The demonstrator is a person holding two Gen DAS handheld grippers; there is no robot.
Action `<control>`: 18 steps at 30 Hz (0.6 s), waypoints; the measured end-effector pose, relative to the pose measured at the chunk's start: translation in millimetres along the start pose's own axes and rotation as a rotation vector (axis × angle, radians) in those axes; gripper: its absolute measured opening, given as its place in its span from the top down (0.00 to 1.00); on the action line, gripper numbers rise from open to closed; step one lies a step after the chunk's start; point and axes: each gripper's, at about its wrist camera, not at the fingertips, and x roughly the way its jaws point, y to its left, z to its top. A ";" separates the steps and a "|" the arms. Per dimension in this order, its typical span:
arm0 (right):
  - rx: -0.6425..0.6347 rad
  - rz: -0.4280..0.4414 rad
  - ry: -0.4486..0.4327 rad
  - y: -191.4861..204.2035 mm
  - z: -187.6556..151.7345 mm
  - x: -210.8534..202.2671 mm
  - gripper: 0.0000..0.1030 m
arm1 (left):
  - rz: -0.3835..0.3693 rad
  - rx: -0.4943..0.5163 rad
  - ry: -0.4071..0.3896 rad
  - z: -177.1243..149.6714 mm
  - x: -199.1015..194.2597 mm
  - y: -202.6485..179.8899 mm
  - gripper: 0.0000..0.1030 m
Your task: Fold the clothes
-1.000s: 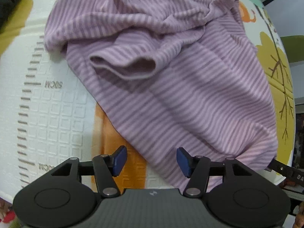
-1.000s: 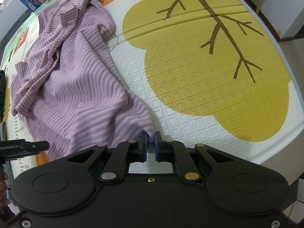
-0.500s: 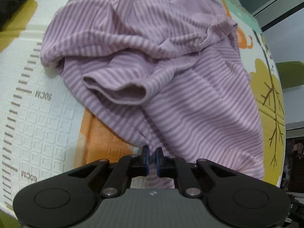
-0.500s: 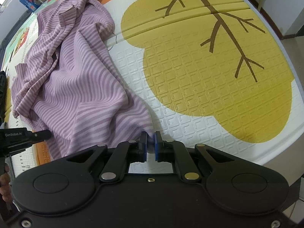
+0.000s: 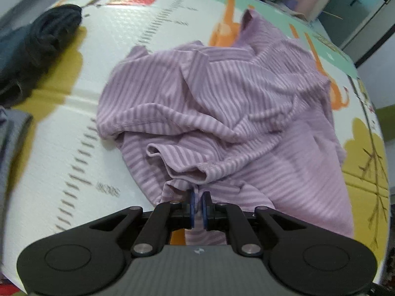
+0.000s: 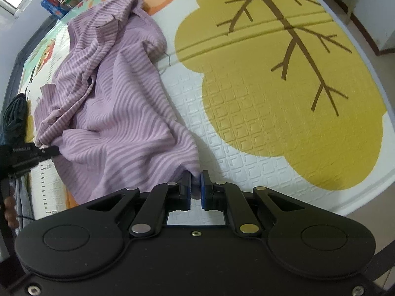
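On the patterned play mat (image 5: 49,148), left wrist view: a crumpled purple striped garment (image 5: 222,113) is spread; its near edge is pinched between the closed pads of the left gripper (image 5: 198,206). A dark garment (image 5: 37,46) is seen far left.

Right wrist view: the right gripper (image 6: 195,190) is clamped narrow on the garment's corner (image 6: 190,165), beside a yellow tree print (image 6: 284,98).

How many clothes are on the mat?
3 that I can see: the purple striped shirt in the middle, a dark garment at the far left, and a grey one at the left edge. More may be hidden.
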 end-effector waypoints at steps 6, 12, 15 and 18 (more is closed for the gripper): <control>-0.065 -0.023 -0.011 5.3 1.0 -5.2 0.93 | 0.041 0.004 0.004 1.5 7.3 -0.4 0.93; -0.163 0.011 0.097 21.1 -10.5 11.8 0.89 | 0.091 0.052 0.026 -6.3 6.9 -6.8 0.83; -0.149 0.030 0.075 18.9 -8.1 6.3 0.84 | 0.088 0.046 0.034 -10.2 -0.3 -6.2 0.69; -0.139 0.061 0.025 17.8 -0.1 -7.7 0.83 | 0.063 0.044 0.025 -13.5 -9.8 -5.5 0.64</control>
